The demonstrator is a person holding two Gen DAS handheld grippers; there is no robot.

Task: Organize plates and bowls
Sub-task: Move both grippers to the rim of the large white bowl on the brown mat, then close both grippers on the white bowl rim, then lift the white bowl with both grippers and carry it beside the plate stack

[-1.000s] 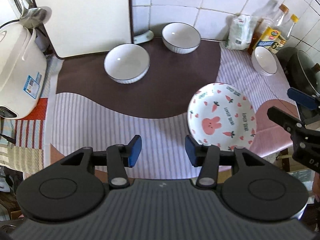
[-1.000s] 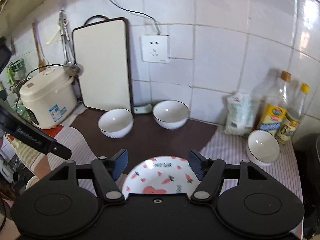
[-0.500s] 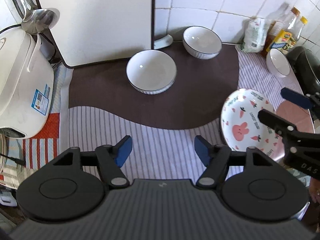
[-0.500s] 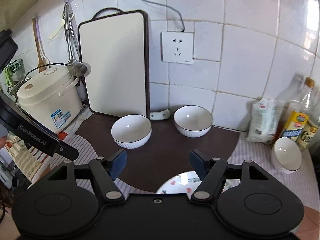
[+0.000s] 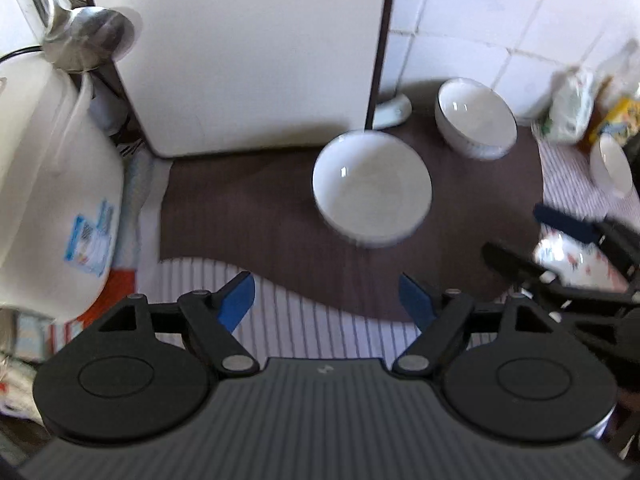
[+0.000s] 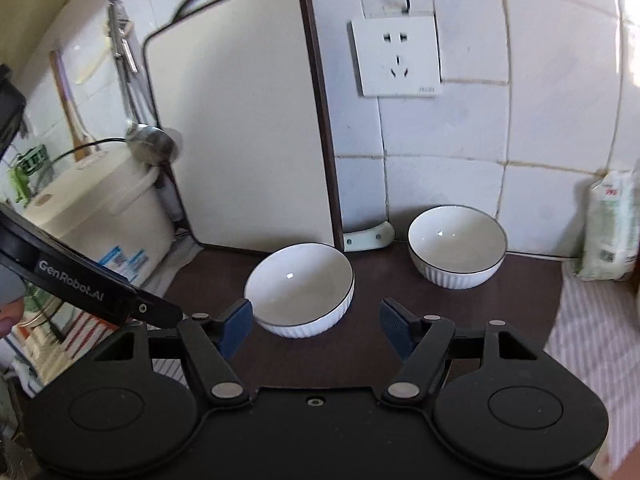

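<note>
A white ribbed bowl (image 5: 372, 192) sits on the brown mat; it also shows in the right wrist view (image 6: 300, 290). A second white bowl (image 5: 474, 118) stands near the wall, also in the right wrist view (image 6: 456, 246). A third small bowl (image 5: 610, 166) is at the far right. The rabbit-print plate (image 5: 568, 260) lies at the right, partly hidden by my right gripper (image 5: 536, 236). My left gripper (image 5: 326, 300) is open and empty over the striped mat. In its own view my right gripper (image 6: 316, 328) is open and empty just in front of the nearer bowl.
A white cutting board (image 6: 240, 120) leans on the tiled wall. A rice cooker (image 5: 44, 184) stands at the left with a ladle (image 5: 86, 36) hanging above. A bag (image 6: 612, 228) and bottles (image 5: 620, 112) stand at the right. A wall socket (image 6: 396, 56) is above.
Both grippers moved left and forward toward the nearer white bowl. The plate has slid out of the right wrist view and toward the right edge of the left wrist view.
</note>
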